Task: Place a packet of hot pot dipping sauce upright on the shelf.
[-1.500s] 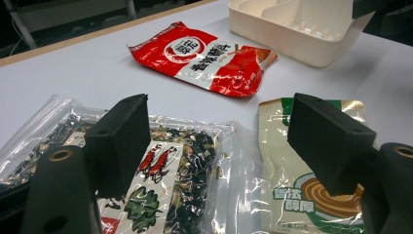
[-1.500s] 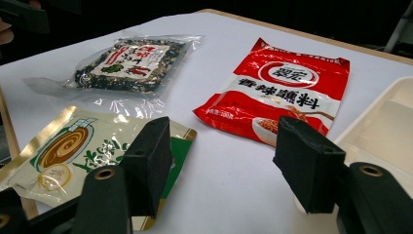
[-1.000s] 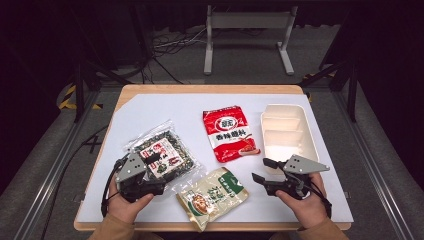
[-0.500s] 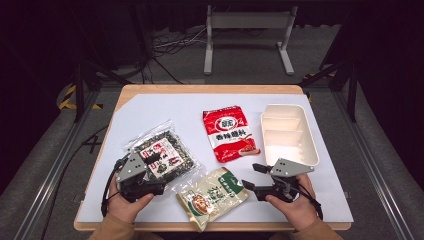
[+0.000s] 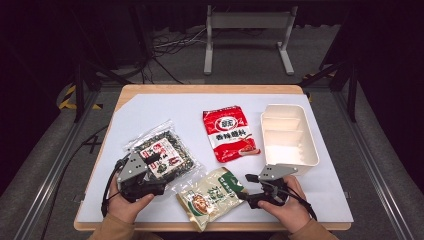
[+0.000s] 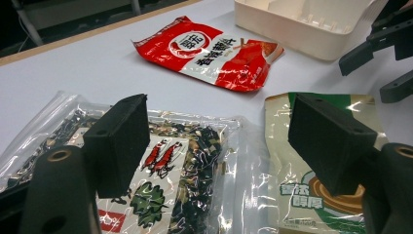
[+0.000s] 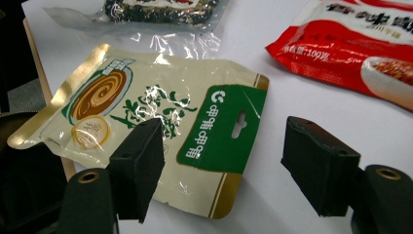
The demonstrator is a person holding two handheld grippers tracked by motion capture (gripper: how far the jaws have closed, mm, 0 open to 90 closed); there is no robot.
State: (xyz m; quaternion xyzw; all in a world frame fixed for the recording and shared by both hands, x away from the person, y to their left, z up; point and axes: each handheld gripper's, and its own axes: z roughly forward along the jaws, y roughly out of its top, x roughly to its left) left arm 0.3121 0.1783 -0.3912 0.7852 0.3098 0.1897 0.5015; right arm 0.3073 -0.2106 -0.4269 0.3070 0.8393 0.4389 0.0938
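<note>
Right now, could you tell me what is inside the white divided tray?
The white divided tray shows bare compartments with only its partition walls; the floor just behind its near wall is hidden in the left gripper view.

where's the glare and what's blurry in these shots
Right gripper view: glare streaks on the beige-green pouch, near fingers soft. Left gripper view: clear seaweed bag glints, fingers blurred. High view: table evenly lit, surroundings dark.

Three food packets lie on the worktop (image 5: 150, 115): one red packet (image 5: 230, 132), one clear packet (image 5: 162, 155) of dark dried food, and one beige packet (image 5: 212, 196) with a green top. One white tray (image 5: 289, 142) stands beside them, and two tongs are held, a left tongs (image 5: 152, 159) and a right tongs (image 5: 246, 187)
</note>
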